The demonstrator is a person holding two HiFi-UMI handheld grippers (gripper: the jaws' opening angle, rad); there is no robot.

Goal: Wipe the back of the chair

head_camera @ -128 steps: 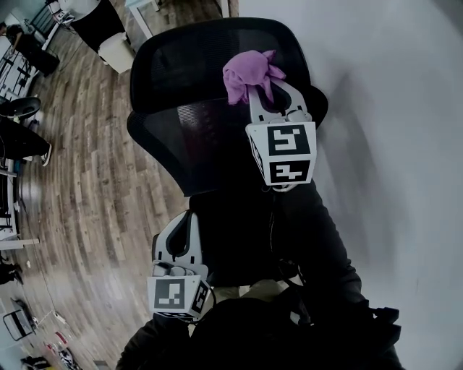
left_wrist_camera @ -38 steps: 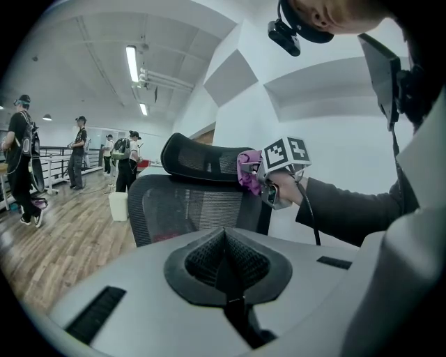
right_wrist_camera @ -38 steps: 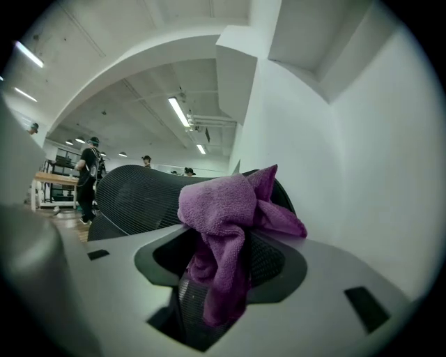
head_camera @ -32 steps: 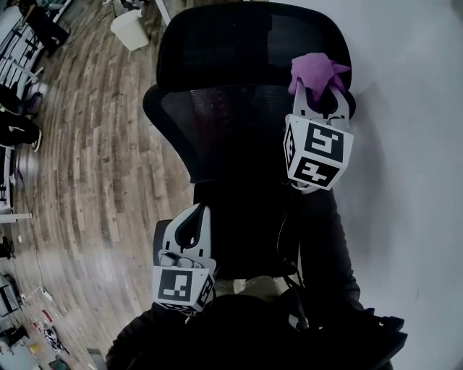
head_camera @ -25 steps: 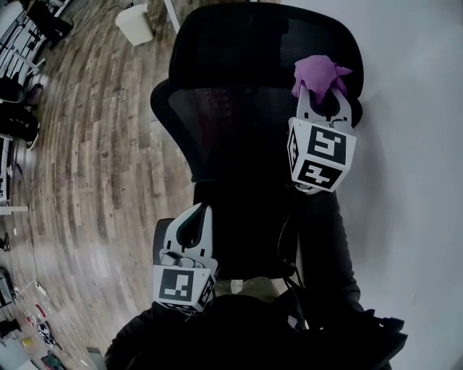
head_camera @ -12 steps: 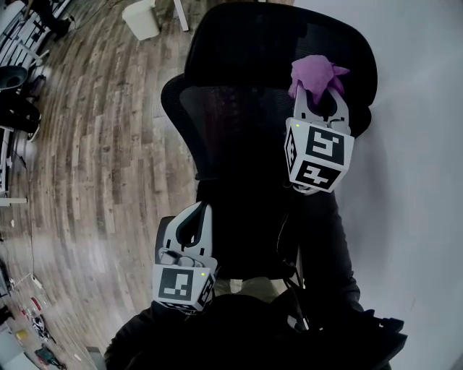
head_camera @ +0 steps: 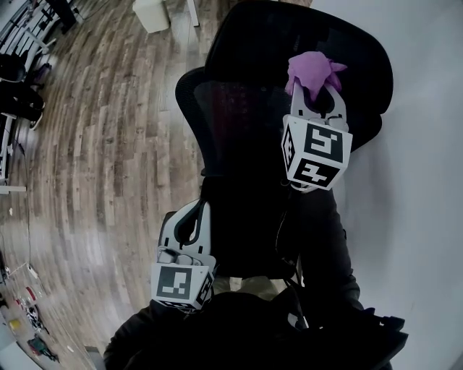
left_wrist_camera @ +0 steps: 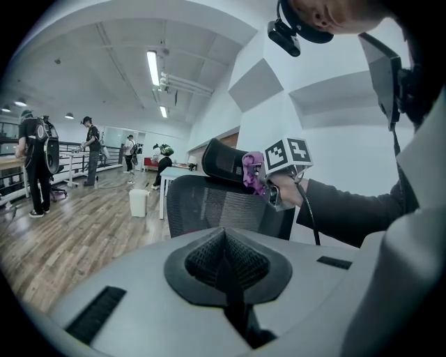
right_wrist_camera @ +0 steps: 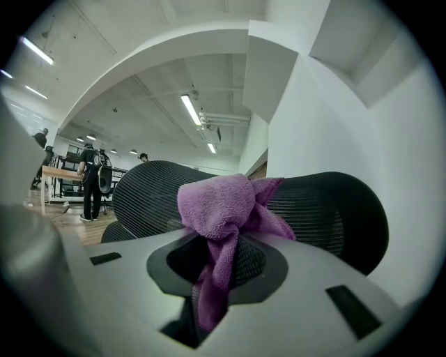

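A black mesh office chair (head_camera: 246,108) stands in front of me with its back and headrest (head_camera: 304,36) toward me. My right gripper (head_camera: 312,85) is shut on a purple cloth (head_camera: 309,69), held at the right side of the headrest; the same cloth (right_wrist_camera: 221,209) bunches out of the jaws against the mesh (right_wrist_camera: 327,216). My left gripper (head_camera: 189,225) hangs low at the chair's lower left edge, shut with nothing in it. From the left gripper view, the chair back (left_wrist_camera: 216,209) and purple cloth (left_wrist_camera: 252,171) lie ahead.
A white wall (head_camera: 427,181) rises close on the right of the chair. Wood floor (head_camera: 94,159) spreads to the left, with a white bin (head_camera: 153,13) and a table behind the chair. Several people (left_wrist_camera: 35,160) stand far off by desks.
The chair has shifted right and up in the head view. My right gripper, with the cloth, stays on the headrest's right side after moving there from the middle. The left gripper hardly moved.
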